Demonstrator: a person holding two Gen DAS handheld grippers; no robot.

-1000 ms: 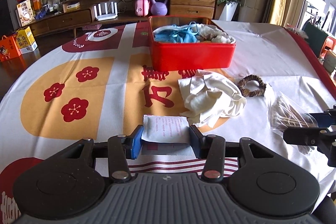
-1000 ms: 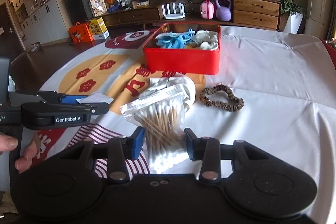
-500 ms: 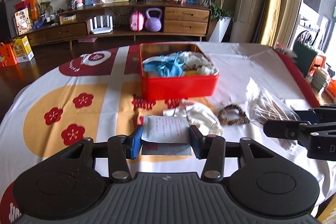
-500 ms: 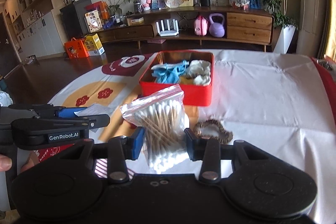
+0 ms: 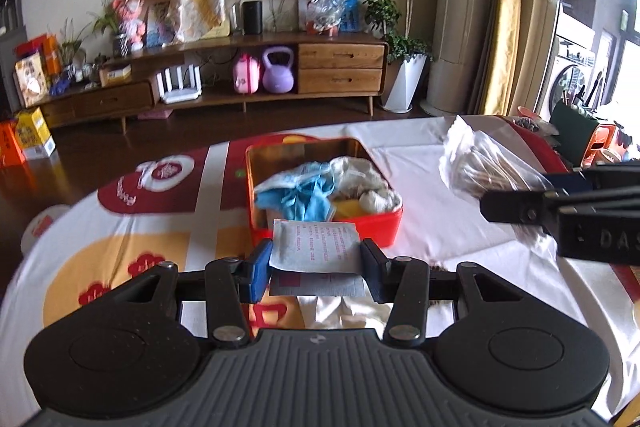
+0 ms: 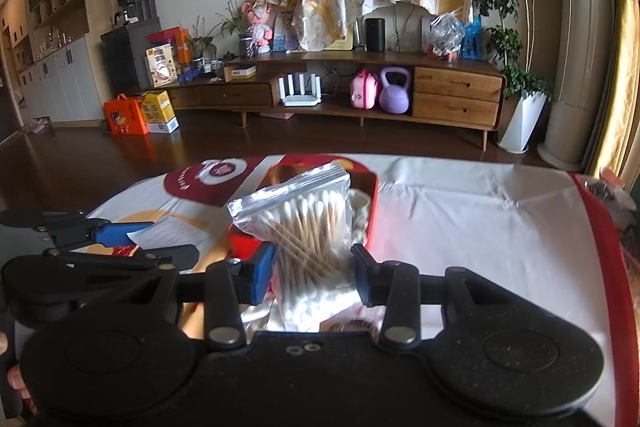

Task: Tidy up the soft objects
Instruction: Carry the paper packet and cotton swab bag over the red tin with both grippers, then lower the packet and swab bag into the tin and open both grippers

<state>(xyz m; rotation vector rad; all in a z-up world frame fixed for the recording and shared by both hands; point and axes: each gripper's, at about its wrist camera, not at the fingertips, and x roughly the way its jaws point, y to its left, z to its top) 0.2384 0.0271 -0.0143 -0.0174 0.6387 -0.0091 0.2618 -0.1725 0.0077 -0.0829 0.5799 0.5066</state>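
My left gripper (image 5: 316,269) is shut on a flat white packet with red print (image 5: 316,247), held above the table just in front of the red tin box (image 5: 384,223). The box holds blue cloth (image 5: 298,197) and pale soft items. My right gripper (image 6: 314,277) is shut on a clear zip bag of cotton swabs (image 6: 304,227), lifted over the table with the red tin box (image 6: 374,203) mostly hidden behind it. The bag of cotton swabs (image 5: 480,167) also shows at the right of the left wrist view, and the left gripper (image 6: 132,239) at the left of the right wrist view.
A white cloth (image 5: 340,311) lies on the patterned tablecloth (image 5: 140,243) under my left gripper. Beyond the table stands a long wooden sideboard (image 6: 440,95) with a purple kettlebell (image 6: 394,93). Clutter sits at the table's right edge (image 5: 576,131).
Both grippers have risen with their loads and come closer to the red tin box. The white cloth and the brown hair tie have slipped below the views.
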